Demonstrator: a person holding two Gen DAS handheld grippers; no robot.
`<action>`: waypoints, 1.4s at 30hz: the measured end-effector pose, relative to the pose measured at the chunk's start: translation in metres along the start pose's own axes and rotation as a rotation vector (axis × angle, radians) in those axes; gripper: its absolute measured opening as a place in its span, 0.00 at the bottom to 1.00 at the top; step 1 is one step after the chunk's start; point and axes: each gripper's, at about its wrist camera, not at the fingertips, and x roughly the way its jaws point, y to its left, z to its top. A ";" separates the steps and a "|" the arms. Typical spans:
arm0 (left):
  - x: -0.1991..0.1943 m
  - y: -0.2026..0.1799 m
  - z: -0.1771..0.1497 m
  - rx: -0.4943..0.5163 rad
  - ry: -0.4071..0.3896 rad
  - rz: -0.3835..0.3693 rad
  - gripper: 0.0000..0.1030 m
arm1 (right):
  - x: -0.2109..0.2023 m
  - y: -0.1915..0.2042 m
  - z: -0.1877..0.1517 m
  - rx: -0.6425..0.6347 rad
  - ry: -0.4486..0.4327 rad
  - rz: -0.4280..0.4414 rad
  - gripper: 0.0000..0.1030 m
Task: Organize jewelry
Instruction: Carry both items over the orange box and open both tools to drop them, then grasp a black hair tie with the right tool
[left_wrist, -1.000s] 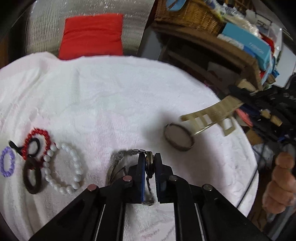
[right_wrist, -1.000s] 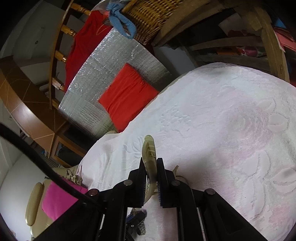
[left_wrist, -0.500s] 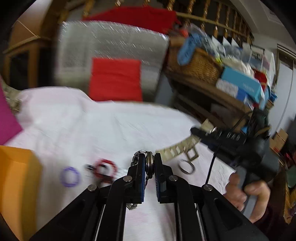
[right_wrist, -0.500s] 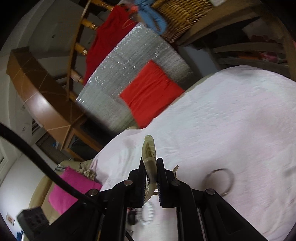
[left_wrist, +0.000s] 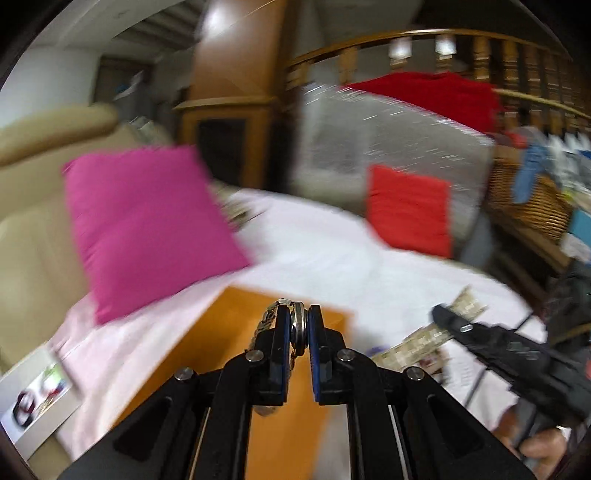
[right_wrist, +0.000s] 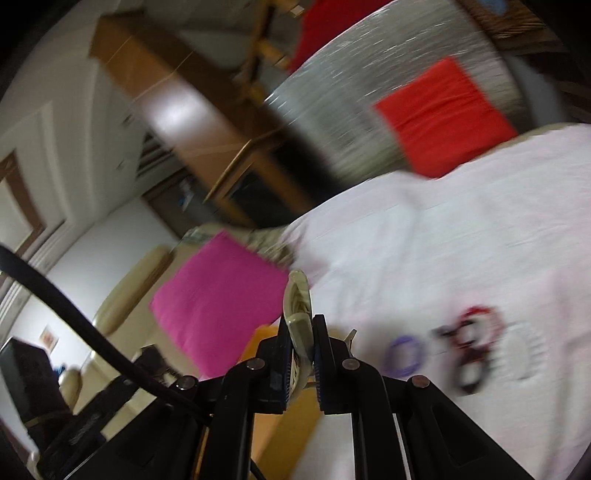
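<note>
Soft indoor light, heavy motion blur across both backgrounds, jaws sharp, fisheye bending and dark vignetted edges

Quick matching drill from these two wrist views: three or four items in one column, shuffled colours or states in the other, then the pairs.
Items:
1. watch
2. strap
3. small bead ring
4. cushion

States:
A. purple, lying on the white cloth
B. pink, leaning on the beige sofa
C. metal, clamped in the left gripper
D. beige, clamped in the right gripper

Pairs: 1-C, 2-D, 3-A, 4-B
</note>
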 end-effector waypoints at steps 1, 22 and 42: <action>0.003 0.011 -0.003 -0.018 0.015 0.021 0.09 | 0.013 0.012 -0.008 -0.016 0.021 0.015 0.11; 0.075 0.080 -0.066 -0.087 0.351 0.250 0.19 | 0.126 0.033 -0.067 -0.102 0.315 -0.069 0.28; 0.052 -0.054 -0.051 0.121 0.110 0.209 0.58 | -0.050 -0.110 0.008 0.130 0.111 -0.236 0.42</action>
